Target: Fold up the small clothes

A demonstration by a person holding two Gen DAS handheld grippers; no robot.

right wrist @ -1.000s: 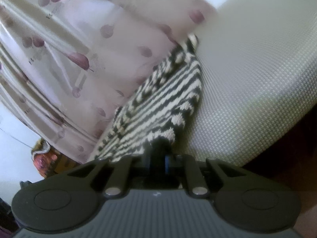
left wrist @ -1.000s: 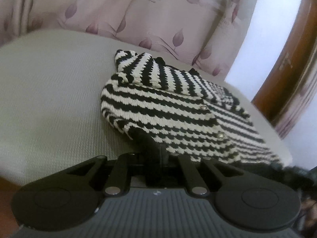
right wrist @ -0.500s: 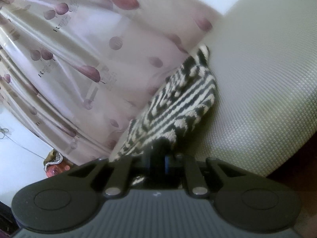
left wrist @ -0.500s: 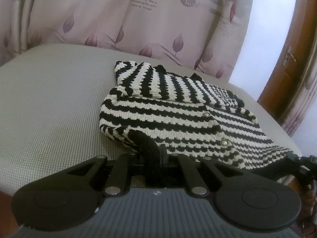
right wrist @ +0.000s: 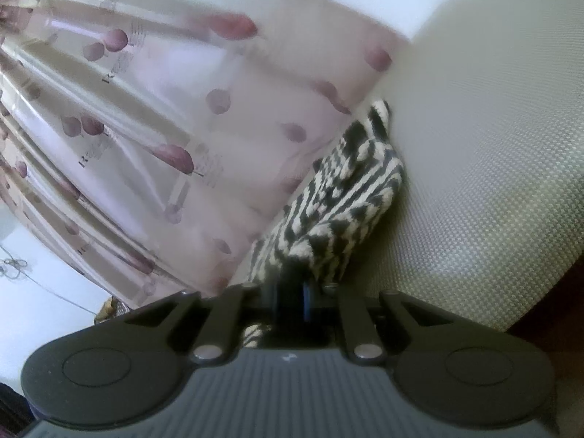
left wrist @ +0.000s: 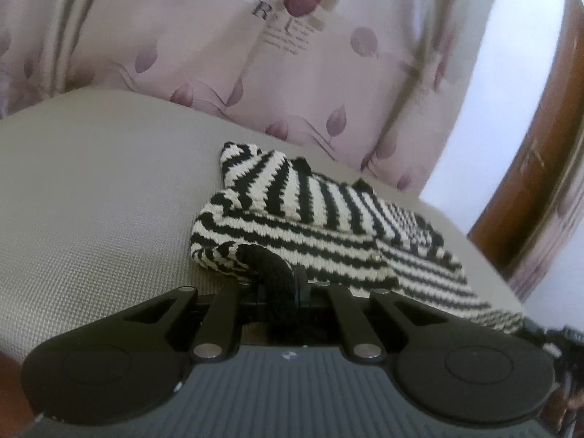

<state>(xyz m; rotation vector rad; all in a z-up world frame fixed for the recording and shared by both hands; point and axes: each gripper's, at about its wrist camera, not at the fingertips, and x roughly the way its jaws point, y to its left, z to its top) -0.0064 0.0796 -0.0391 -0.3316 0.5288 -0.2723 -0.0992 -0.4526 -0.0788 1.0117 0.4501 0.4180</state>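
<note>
Because it is a chunky knit, the black-and-white striped baby cardigan [left wrist: 299, 233] will likely handle as light, soft and floppy: it should drape and sag wherever it is unsupported, grip well rather than slip, and take no harm from a firm pinch. Thick black edging at the hem looks like the best hold, since it bunches into a firm roll. The small metal snaps on the front are better avoided.

At the left of the left wrist view lies the bare grey woven cushion [left wrist: 91, 197]. The cardigan sits at centre and runs to the lower right, partly doubled over, with the leaf-print curtain [left wrist: 219, 47] behind it. At lower centre the left tongs [left wrist: 288, 288] are clenched on a roll of the black edging at the near corner.

Seen from the right wrist, the curtain fills the left half and the cardigan [right wrist: 343, 204] stretches up the middle, the cushion [right wrist: 492, 146] to its right. The right tongs [right wrist: 295, 288] at lower centre are clamped on the garment's near edge.
</note>
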